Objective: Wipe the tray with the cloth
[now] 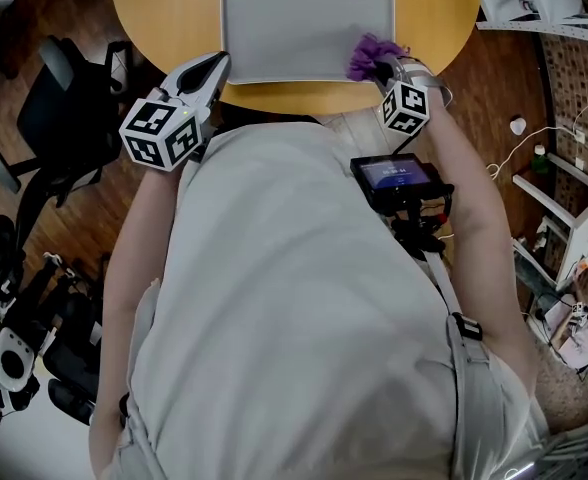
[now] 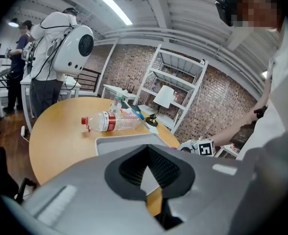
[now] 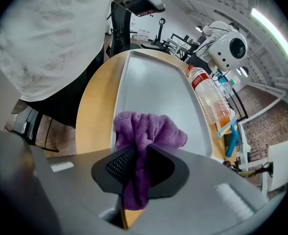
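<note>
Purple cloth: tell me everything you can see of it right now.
The purple cloth looks like soft terry, bunched into a wad. The right hand-held gripper is shut on its middle; the puffy top sticks out past the jaws, a tail hangs behind them. It sits over the near right corner of the grey tray; contact with the tray cannot be told.

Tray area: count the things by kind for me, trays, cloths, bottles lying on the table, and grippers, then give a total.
Tray: 1
Purple cloth: 1
Red-capped bottle: 1
Grippers: 2, the left gripper and the right gripper
Total: 5
</note>
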### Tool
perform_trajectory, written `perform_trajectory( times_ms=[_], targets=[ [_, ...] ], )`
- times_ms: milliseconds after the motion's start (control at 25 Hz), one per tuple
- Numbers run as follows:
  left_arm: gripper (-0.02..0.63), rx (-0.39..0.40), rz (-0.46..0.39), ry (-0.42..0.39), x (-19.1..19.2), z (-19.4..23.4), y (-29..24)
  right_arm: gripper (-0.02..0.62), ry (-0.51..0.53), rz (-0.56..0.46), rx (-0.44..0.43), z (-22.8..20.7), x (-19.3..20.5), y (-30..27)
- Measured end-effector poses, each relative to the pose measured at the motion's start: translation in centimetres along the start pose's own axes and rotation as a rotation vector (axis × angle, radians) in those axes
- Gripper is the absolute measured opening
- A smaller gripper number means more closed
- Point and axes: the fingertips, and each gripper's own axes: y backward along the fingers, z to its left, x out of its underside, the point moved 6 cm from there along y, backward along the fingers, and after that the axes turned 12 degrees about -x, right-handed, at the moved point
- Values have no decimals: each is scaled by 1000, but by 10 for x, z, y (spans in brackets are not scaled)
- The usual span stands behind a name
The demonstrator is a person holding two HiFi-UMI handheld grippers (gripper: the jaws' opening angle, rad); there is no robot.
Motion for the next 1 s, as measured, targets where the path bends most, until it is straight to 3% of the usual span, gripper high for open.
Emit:
perform_trajectory(
  times_ms=[320, 560, 840, 1000],
  targets=[
    [0, -29, -1, 3, -4, 5, 16, 57, 113, -63, -56, 2, -44, -2],
    [0, -64, -18, 10, -8, 9, 34, 66, 209, -40, -133, -1, -57, 0],
    [0, -114, -33, 32, -10, 10, 57, 71, 192, -107, -59, -28, -58, 12],
    [0, -146, -16, 60, 3, 29, 55, 69, 134, -126, -18, -71, -63, -5]
  ],
)
